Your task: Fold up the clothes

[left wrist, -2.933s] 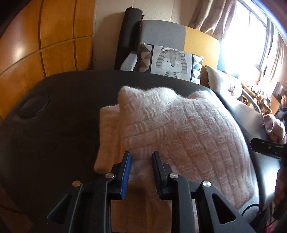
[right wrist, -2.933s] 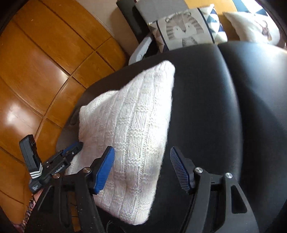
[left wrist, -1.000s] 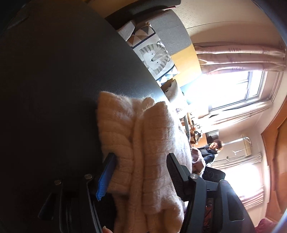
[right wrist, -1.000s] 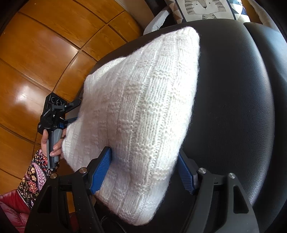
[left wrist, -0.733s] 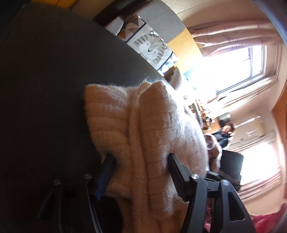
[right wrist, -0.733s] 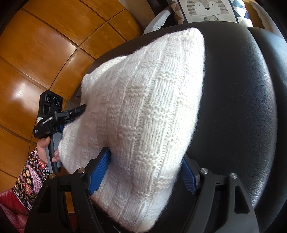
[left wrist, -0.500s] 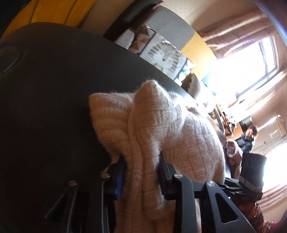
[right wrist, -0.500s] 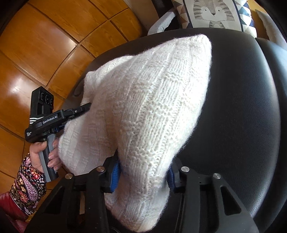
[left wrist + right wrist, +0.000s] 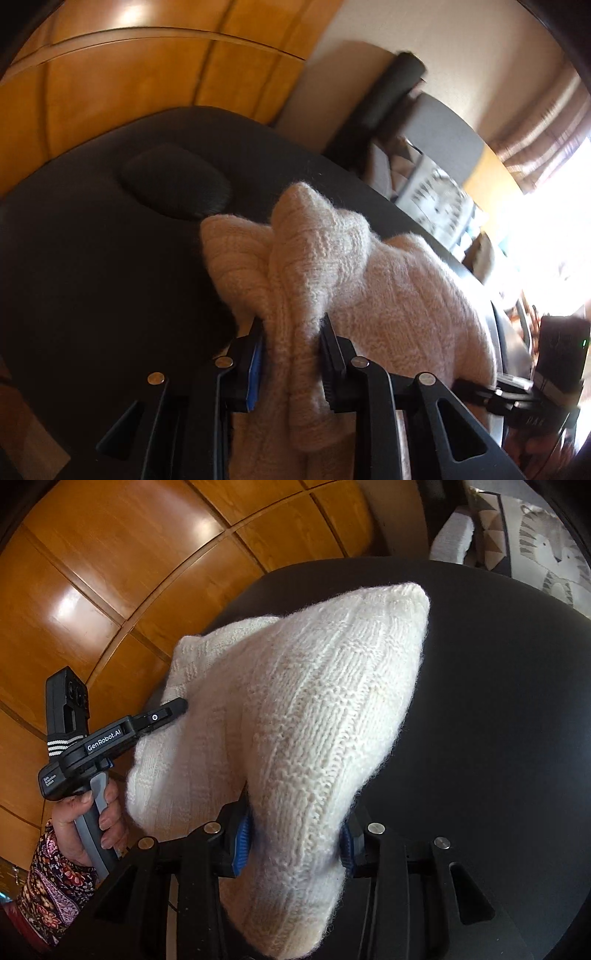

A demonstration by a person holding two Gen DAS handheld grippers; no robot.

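Left wrist view: the left claw (image 9: 291,363) is closing, clenched on a bunched edge of the cream knitted sweater (image 9: 354,280), which is lifted partly off the black padded surface (image 9: 92,258).

Right wrist view: the right claw (image 9: 293,836) is likewise closing, clamped on the sweater's (image 9: 295,709) near edge; the left claw (image 9: 173,707) is seen gripping the far side.

A fold is judged underway. Next, both held edges must be carried over together and laid flat.
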